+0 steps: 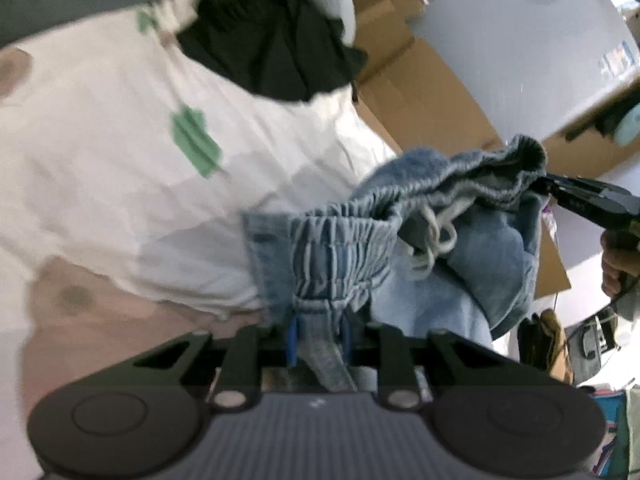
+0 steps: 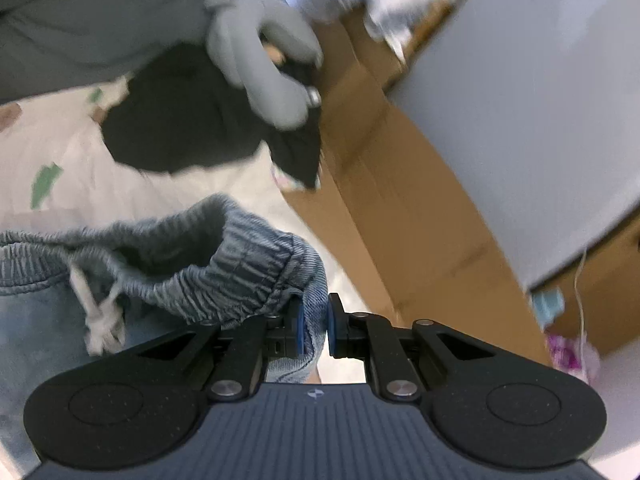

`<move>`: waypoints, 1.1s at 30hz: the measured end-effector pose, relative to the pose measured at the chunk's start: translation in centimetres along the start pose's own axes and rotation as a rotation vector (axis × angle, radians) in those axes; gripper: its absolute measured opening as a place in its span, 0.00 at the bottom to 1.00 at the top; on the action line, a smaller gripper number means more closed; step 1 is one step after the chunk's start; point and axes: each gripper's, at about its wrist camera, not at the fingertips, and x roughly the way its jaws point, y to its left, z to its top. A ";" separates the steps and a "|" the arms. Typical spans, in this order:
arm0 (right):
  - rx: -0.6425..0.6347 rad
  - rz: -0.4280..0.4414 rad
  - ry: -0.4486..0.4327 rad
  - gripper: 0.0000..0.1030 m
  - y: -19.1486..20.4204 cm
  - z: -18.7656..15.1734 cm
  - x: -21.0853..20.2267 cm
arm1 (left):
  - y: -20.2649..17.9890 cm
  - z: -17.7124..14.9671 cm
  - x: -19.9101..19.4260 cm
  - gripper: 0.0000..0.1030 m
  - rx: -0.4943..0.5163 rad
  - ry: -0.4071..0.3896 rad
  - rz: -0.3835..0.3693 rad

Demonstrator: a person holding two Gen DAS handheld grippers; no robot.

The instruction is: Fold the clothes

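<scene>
Light blue denim shorts (image 1: 460, 248) with an elastic waistband and a white drawstring (image 1: 438, 240) hang between my two grippers above a white bedsheet (image 1: 100, 152). My left gripper (image 1: 319, 336) is shut on one side of the waistband, with denim bunched between its blue pads. My right gripper (image 2: 314, 326) is shut on the other side of the waistband (image 2: 224, 264). In the left wrist view the right gripper (image 1: 554, 188) comes in from the right edge, clamped on the cloth, with a hand (image 1: 614, 268) under it.
A black garment (image 1: 272, 48) (image 2: 180, 120) lies at the far end of the sheet, with a grey neck pillow (image 2: 268, 76) on it. Brown cardboard boxes (image 2: 400, 208) and a white panel (image 2: 520, 120) stand beyond the bed's right edge. A grey cover (image 2: 80, 20) lies at the back left.
</scene>
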 end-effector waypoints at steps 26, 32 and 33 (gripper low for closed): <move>-0.234 0.303 -0.274 0.09 11.3 21.5 2.3 | 4.3 6.7 -15.6 0.12 -0.116 -0.245 0.380; -0.250 0.344 -0.239 0.09 16.9 25.3 7.2 | 8.2 7.5 -15.3 0.12 -0.162 -0.232 0.460; -0.251 0.347 -0.233 0.09 17.9 25.8 8.1 | 9.0 7.6 -15.0 0.12 -0.173 -0.229 0.470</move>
